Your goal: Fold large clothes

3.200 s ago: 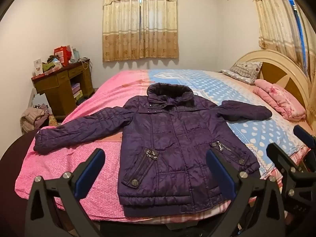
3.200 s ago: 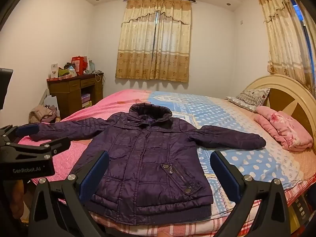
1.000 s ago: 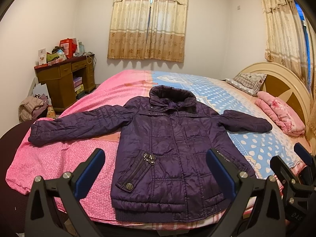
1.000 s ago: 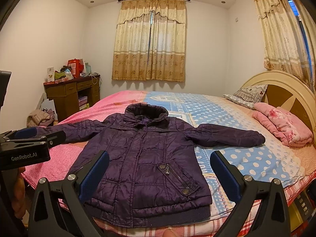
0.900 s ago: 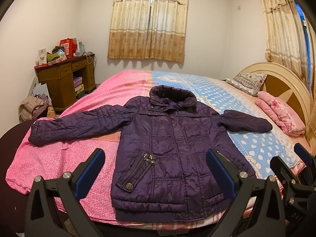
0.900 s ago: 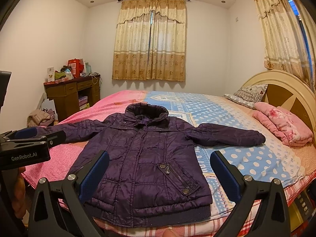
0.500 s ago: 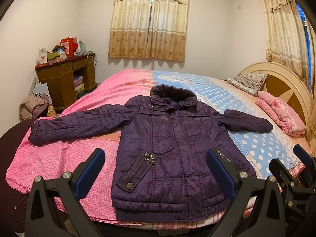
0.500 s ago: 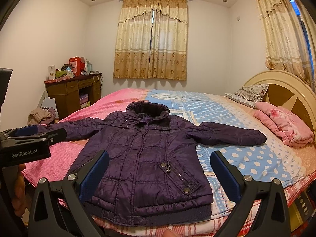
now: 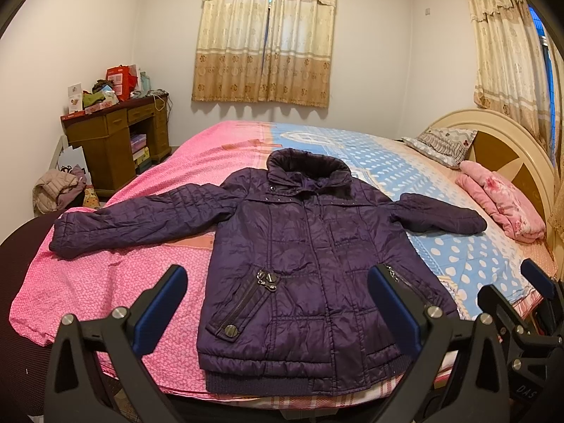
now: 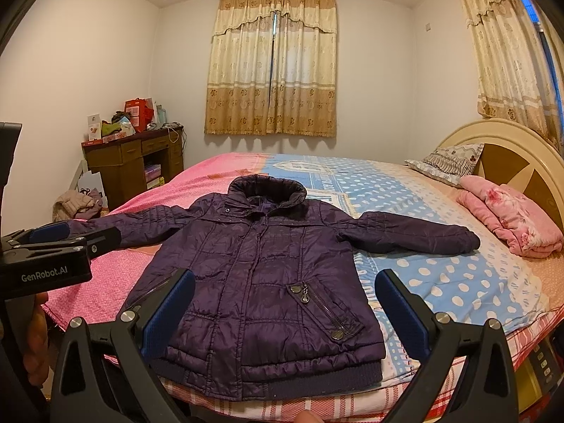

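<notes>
Barely shifted, both spread jaws hover before the flat jacket (image 9: pixel 310 268), untouched.

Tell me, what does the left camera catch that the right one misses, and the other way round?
Only the left wrist view shows the right gripper from outside, at its right edge. Only the right wrist view shows the left gripper side-on with its printed label, a hand beneath it, and the ceiling lights. Both show the purple jacket spread flat on the bed, sleeves out, and open jaws.
</notes>
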